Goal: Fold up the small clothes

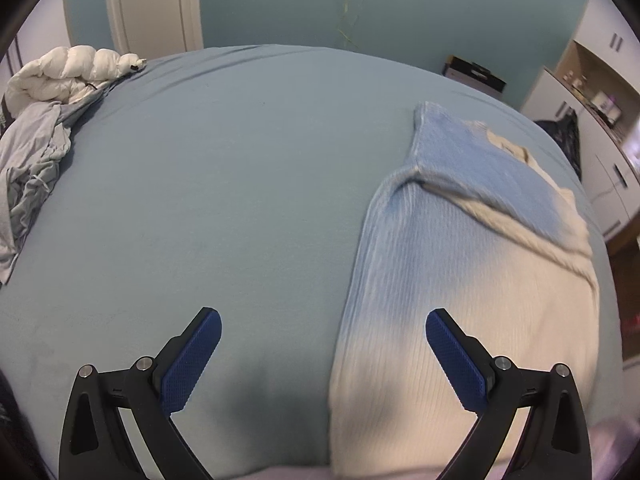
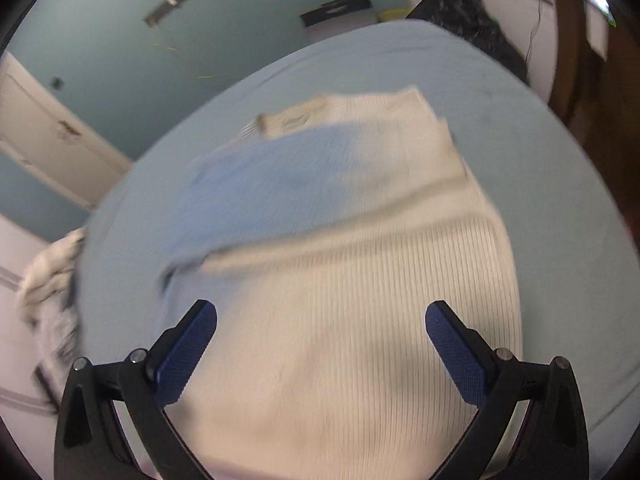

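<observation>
Sweater point(image 1: 460, 280), ribbed blue-and-cream, lies folded on the bed point(image 1: 220, 184) at three o'clock. Left tool point(image 1: 323, 328) and right tool point(image 2: 321, 322) gape wide, empty; blur probably hides finer creases.

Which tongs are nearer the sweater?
Right. The right tongs hover open directly over the sweater; the left tongs straddle its left edge, mostly over the bedsheet.

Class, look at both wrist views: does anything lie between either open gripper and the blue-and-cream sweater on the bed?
Nothing visible does. The right gripper hangs open directly over the sweater; the left gripper straddles its edge over bare bed sheet.
</observation>
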Available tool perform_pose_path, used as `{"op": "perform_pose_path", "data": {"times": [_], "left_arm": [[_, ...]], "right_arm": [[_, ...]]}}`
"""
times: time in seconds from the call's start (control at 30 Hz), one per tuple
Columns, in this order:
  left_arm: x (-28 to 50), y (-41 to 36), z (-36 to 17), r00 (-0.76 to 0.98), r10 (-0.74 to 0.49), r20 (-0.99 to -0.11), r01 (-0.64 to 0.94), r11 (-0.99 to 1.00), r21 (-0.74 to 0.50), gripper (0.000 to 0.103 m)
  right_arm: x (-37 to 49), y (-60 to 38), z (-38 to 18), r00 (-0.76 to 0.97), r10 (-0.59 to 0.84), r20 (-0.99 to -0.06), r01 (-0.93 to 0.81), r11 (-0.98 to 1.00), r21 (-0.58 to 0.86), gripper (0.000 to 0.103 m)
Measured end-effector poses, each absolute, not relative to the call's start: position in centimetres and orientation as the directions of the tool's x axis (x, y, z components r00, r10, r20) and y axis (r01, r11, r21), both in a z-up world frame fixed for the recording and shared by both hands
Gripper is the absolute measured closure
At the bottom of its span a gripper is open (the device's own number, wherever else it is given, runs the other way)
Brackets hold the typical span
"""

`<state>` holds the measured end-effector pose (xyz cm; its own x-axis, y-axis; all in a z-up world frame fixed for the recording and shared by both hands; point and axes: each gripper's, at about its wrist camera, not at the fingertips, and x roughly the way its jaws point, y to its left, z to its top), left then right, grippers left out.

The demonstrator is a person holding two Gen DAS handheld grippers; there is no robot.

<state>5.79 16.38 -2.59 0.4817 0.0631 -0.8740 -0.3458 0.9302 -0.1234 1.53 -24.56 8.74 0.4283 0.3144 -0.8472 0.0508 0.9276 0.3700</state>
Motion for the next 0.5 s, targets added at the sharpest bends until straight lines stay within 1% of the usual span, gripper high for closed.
{"op": "perform_pose_path", "data": {"times": [0.1,0.17,0.2,0.23,0.27,0.3,0.33,0.4,0.47,0.5], "left_arm": [[3.4,16.1,-4.2,0.442,0.023,-0.897,-0.317,0.939,-0.132,0.0],[2.5,15.3,-5.5,0.412,-0.009,-0.911,-0.287,0.948,-0.139,0.0],[2.2,14.6,-6.3,0.39,-0.026,-0.92,-0.268,0.953,-0.141,0.0],[2.0,14.3,-6.6,0.38,-0.035,-0.924,-0.259,0.955,-0.143,0.0],[2.0,13.7,-7.2,0.363,-0.055,-0.93,-0.245,0.957,-0.153,0.0],[2.2,13.1,-7.9,0.344,-0.089,-0.935,-0.231,0.957,-0.176,0.0],[2.2,12.8,-8.4,0.33,-0.11,-0.937,-0.224,0.956,-0.191,0.0],[2.9,12.0,-10.6,0.25,-0.175,-0.952,-0.21,0.95,-0.23,0.0],[3.4,11.4,-12.7,0.173,-0.186,-0.967,-0.216,0.951,-0.222,0.0],[3.5,11.3,-13.7,0.139,-0.177,-0.974,-0.223,0.953,-0.205,0.001]], "right_arm": [[-3.1,-27.8,7.0,0.446,0.303,-0.842,0.095,0.92,0.381,0.001],[-6.3,-29.8,4.5,0.443,0.292,-0.847,0.145,0.91,0.389,0.001],[-7.8,-31.2,2.5,0.424,0.286,-0.859,0.21,0.892,0.401,0.001],[-8.6,-32.0,1.6,0.392,0.297,-0.871,0.269,0.868,0.418,0.001],[-9.0,-33.0,0.3,0.35,0.337,-0.874,0.338,0.825,0.453,0.001],[-8.9,-33.4,0.0,0.345,0.375,-0.86,0.356,0.796,0.49,0.001],[-8.8,-33.5,0.4,0.352,0.394,-0.849,0.35,0.786,0.51,0.001],[-8.2,-33.2,0.8,0.364,0.4,-0.841,0.326,0.791,0.518,0.001],[-8.0,-32.2,1.4,0.363,0.383,-0.849,0.304,0.813,0.497,0.001],[-7.4,-32.1,0.6,0.354,0.373,-0.858,0.305,0.821,0.482,0.001]]}}
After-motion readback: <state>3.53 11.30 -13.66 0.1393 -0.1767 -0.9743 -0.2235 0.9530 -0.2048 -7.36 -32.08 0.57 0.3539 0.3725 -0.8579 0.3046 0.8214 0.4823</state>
